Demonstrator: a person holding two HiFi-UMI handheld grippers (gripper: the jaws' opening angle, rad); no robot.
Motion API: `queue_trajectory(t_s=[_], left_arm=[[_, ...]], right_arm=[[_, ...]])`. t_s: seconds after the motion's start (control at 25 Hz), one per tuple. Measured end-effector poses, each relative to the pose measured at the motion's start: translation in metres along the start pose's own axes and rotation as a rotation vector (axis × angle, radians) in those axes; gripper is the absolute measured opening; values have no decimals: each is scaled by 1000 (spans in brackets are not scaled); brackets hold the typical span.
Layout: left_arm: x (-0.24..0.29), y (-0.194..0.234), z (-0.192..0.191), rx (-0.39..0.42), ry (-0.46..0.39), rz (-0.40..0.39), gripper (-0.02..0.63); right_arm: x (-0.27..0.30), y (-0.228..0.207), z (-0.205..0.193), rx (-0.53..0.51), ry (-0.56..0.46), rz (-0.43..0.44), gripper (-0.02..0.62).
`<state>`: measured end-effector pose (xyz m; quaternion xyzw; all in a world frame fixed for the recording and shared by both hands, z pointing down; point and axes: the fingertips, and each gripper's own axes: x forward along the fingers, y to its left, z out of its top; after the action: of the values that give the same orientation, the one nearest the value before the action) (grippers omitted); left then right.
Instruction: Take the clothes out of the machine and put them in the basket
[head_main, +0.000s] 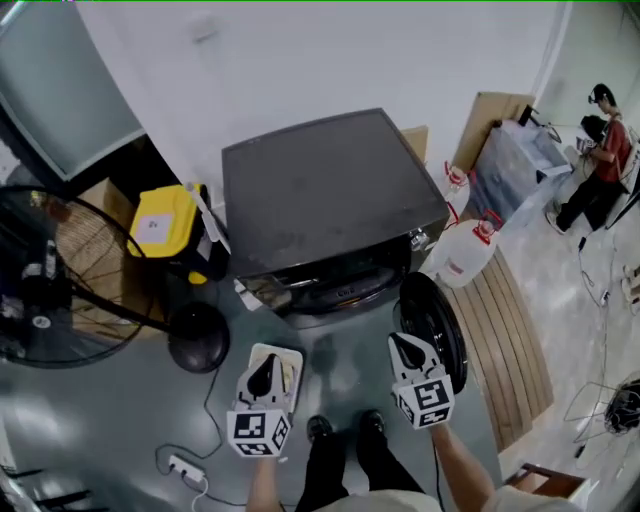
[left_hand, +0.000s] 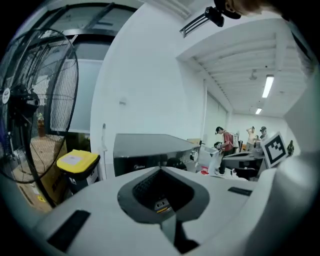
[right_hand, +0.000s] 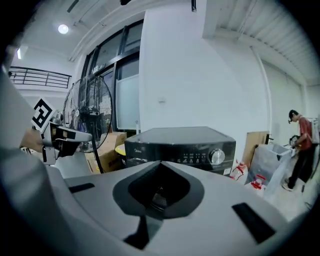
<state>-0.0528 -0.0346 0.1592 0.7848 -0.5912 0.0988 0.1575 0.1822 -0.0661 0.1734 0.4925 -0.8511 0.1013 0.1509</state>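
Left gripper (head_main: 266, 368): jaws closed tip to tip with nothing between them; we see it held above the floor, pointing toward the machine (head_main: 330, 190).
Right gripper (head_main: 408, 352): jaws fully closed and empty; held beside the left gripper, well apart from it, pointing the same way.
Machine: dark front-loader against the white wall, directly ahead of both grippers.
Door (head_main: 435, 325): round, swung open at the machine's right front corner, just beside the right gripper.
Clothes: we cannot see into the drum in any view.
Pale container (head_main: 293, 365): on the floor under the left gripper, partly covered; we cannot tell whether it is the basket.
Yellow-lidded bin (head_main: 162, 222): just left of the machine.
Fan (head_main: 70, 270): farther left.
White jugs (head_main: 465, 250): on the floor right of the machine.
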Motion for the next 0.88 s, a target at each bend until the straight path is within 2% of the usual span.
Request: queue_trajectory(t_s=[0.28,0.48,0.68,0.88], left_arm=[[-31,1,97,32,-92,13,17],[-52,-5,143,71,-142,13,18],[-72,-12,159,89,-170,18,17],[-78,-19,167,118,-183,12,17]], right_arm=[[-32,-9,114,-23,-104,-22,23],[-62,-11,174,-60,-180,-42,23],[-88,-8,196,-105,-214,-48,23],[-110,-13,190,-84,-214,-79,23]])
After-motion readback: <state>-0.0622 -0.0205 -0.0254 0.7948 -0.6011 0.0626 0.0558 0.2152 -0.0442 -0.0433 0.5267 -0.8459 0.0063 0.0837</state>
